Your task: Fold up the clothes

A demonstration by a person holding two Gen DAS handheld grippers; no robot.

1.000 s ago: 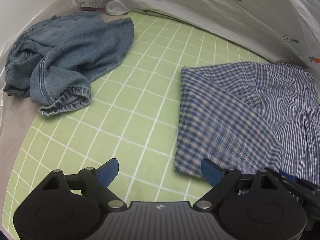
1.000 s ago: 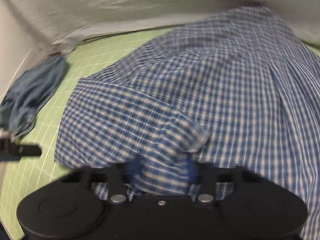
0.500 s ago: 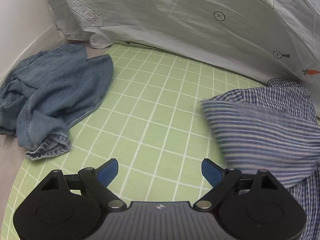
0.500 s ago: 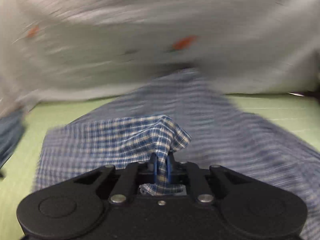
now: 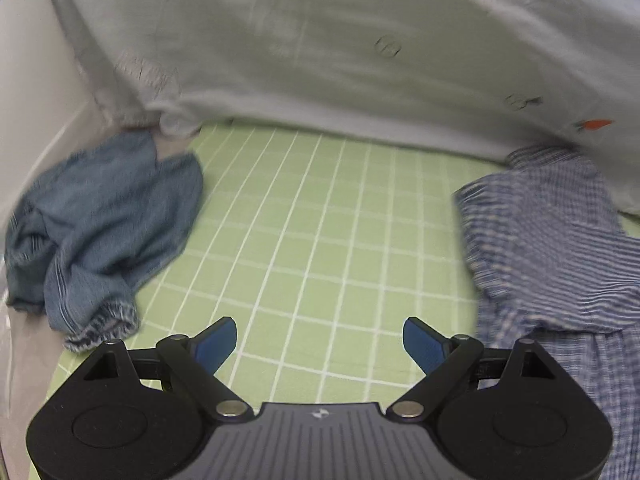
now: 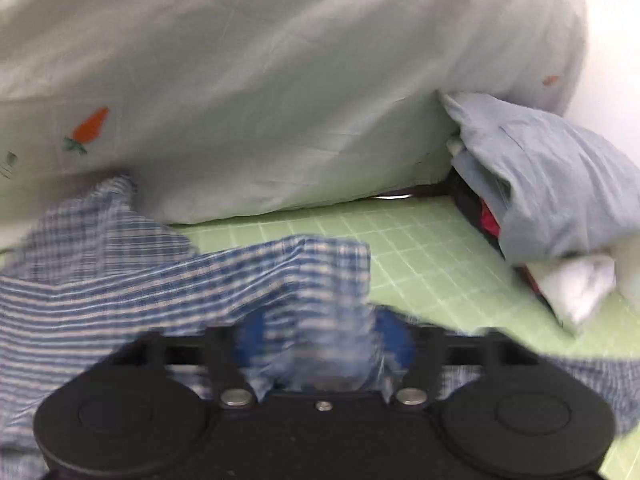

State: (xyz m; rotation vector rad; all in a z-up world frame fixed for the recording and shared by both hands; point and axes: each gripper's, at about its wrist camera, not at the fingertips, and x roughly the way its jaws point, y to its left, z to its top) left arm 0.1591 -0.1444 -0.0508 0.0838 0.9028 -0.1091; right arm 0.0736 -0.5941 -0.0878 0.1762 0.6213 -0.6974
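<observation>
A blue checked shirt lies at the right of the green grid mat. It also fills the lower left of the right wrist view. My right gripper has a fold of the shirt between its blue pads; the frame is blurred and the pads stand somewhat apart. My left gripper is open and empty over bare mat, left of the shirt. A crumpled denim garment lies at the mat's left edge.
A pale printed sheet hangs along the back of the mat. A pile of clothes with a light blue garment on top sits at the back right. A white wall bounds the left side.
My right gripper closed on the shirt, lifted a fold and swung it to the right; its pads now look wider apart. My left gripper drew back and tilted up, still open.
</observation>
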